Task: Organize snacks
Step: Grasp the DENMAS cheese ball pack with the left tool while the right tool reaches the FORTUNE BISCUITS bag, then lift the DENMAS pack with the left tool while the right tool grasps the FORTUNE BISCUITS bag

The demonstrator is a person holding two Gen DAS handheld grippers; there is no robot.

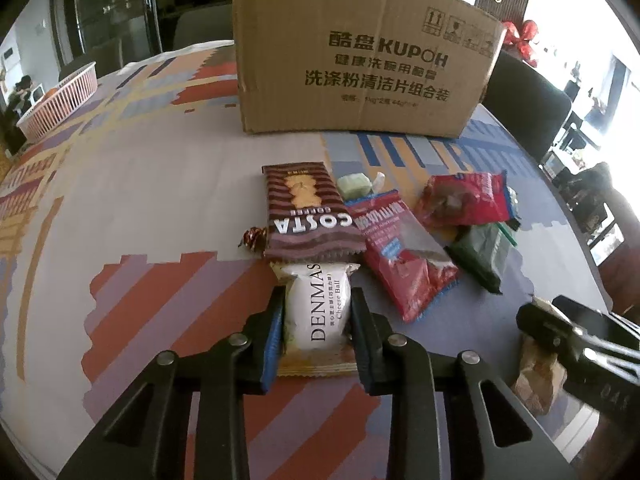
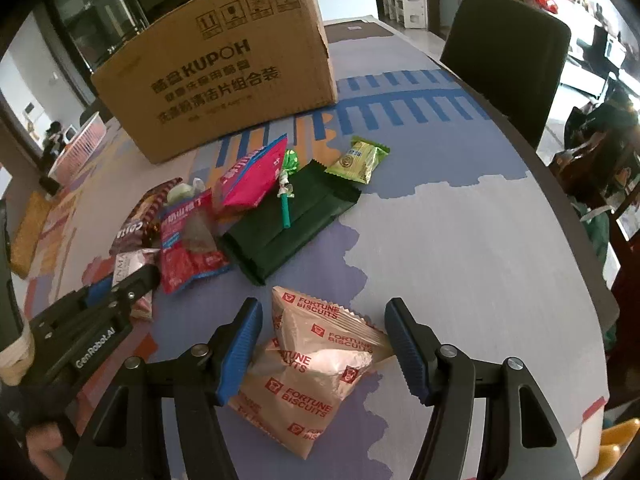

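Observation:
A white DENMAS cheese ball packet point(image 1: 316, 312) lies on the patterned tablecloth, and my left gripper point(image 1: 317, 294) is shut on it, one pad pressing each side. That gripper also shows at the left of the right wrist view point(image 2: 120, 284). A tan Fortune Biscuits packet point(image 2: 312, 364) lies between the fingers of my right gripper point(image 2: 323, 304); both blue pads touch its edges. Beyond them lies a heap of snacks: a brown Costa packet point(image 1: 304, 216), red packets point(image 1: 400, 256), a dark green packet point(image 2: 288, 224), a green lollipop point(image 2: 286, 188) and a yellow-green packet point(image 2: 358, 160).
A big cardboard box point(image 1: 360, 60) stands behind the heap, its printed side facing me. A pink slatted basket point(image 1: 60, 100) sits at the far left of the table. A dark chair point(image 2: 508, 60) stands at the right table edge. A hand point(image 2: 44, 448) holds the left gripper.

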